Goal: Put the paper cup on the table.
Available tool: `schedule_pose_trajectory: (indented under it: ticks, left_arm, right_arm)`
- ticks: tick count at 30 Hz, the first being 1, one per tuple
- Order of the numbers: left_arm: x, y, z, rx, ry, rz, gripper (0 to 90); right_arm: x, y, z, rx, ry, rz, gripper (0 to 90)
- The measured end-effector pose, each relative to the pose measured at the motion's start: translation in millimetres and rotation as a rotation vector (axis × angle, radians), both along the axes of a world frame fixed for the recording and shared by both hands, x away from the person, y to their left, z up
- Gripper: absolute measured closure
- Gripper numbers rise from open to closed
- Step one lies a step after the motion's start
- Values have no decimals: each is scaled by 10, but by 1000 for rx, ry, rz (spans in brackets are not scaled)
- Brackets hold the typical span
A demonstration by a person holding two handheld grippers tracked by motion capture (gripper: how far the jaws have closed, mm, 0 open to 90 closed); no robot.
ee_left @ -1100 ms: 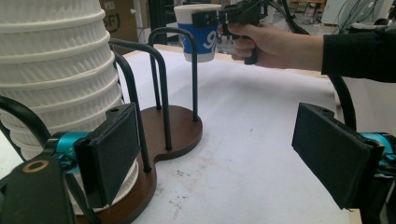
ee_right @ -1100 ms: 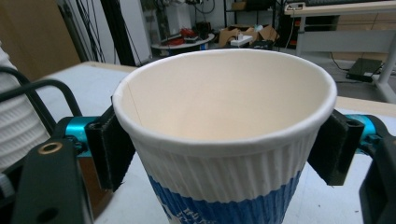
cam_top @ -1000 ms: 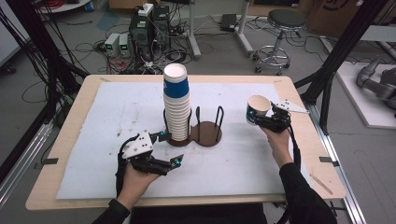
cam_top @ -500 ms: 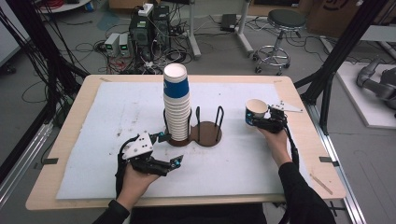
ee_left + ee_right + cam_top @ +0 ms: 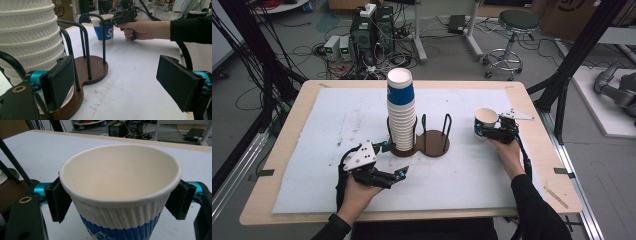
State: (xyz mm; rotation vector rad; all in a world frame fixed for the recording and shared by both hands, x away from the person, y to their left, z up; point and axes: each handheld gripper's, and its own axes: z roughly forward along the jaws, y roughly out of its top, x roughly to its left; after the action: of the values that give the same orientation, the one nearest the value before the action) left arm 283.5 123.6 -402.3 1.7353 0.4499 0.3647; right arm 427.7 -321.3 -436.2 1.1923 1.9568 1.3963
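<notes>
Paper cup (image 5: 120, 192), single, white ribbed upper wall with blue printed band, upright on the worktop (image 5: 337, 115) near its right edge. Right gripper (image 5: 492, 131): fingers (image 5: 58, 200) bracket the cup just under its rim, one each side; they have just been opening, and whether the pads press on the ribs cannot be told. Left gripper (image 5: 384, 162): fingers (image 5: 58, 80) parted and empty, resting near the front edge, just beside the wooden cup holder (image 5: 432, 145). Stack of nested cups (image 5: 402, 112) stands in the holder's left ring; the right ring is vacant. Handling note: judged a set-down and release. Widen the fingers fully before backing straight off, level, so neither pad drags the light cup over.
</notes>
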Motion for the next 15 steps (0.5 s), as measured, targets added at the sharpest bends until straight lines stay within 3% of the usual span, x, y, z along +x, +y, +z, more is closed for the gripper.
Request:
schedule_pose_trajectory:
  ticks: [15]
  left_arm:
    - [29, -87, 9, 18, -13, -26, 151]
  right_arm:
    - [-96, -46, -17, -34, 4, -7, 186]
